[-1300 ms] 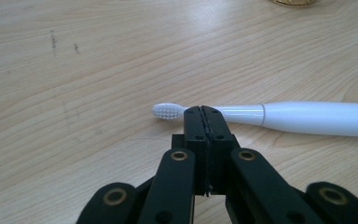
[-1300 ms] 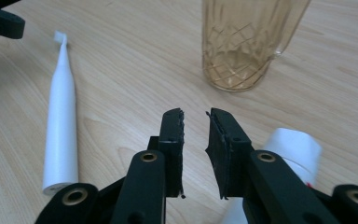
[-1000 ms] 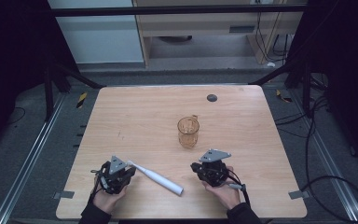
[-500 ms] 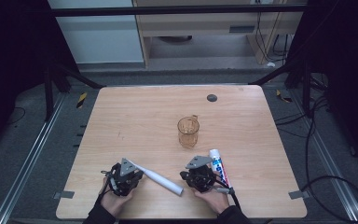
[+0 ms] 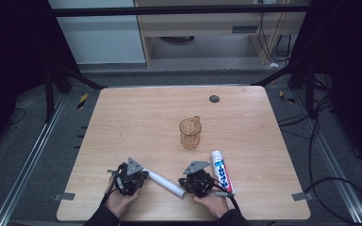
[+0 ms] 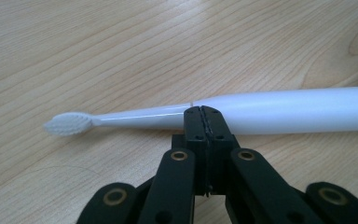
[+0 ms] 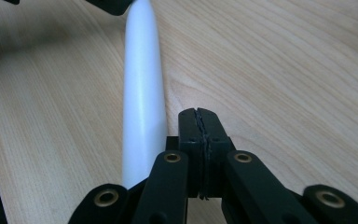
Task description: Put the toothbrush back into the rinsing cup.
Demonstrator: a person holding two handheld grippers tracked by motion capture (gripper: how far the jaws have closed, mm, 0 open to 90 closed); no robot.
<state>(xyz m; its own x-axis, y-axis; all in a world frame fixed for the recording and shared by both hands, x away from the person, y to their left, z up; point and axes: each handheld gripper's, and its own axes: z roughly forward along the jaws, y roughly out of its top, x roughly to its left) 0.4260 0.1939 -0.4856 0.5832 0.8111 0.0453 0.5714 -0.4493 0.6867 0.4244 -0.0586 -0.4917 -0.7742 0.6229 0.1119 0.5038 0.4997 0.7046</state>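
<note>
From above, the toothbrush (image 5: 166, 183) lies on the table (image 5: 136, 117) between the left gripper (image 5: 130, 176) and right gripper (image 5: 197, 179). Left gripper view: jaws pressed together, empty, just before the toothbrush (image 6: 242, 112). Right gripper view: jaws together, handle (image 7: 142, 93) just beside them.

An amber cup (image 5: 190, 133) stands near a toothpaste tube (image 5: 221, 171).

toothbrush (image 6: 279, 109) handle cut off (right edge), toothpaste tube (image 5: 222, 171) lettering too small

Both grippers low (jaws together)
</note>
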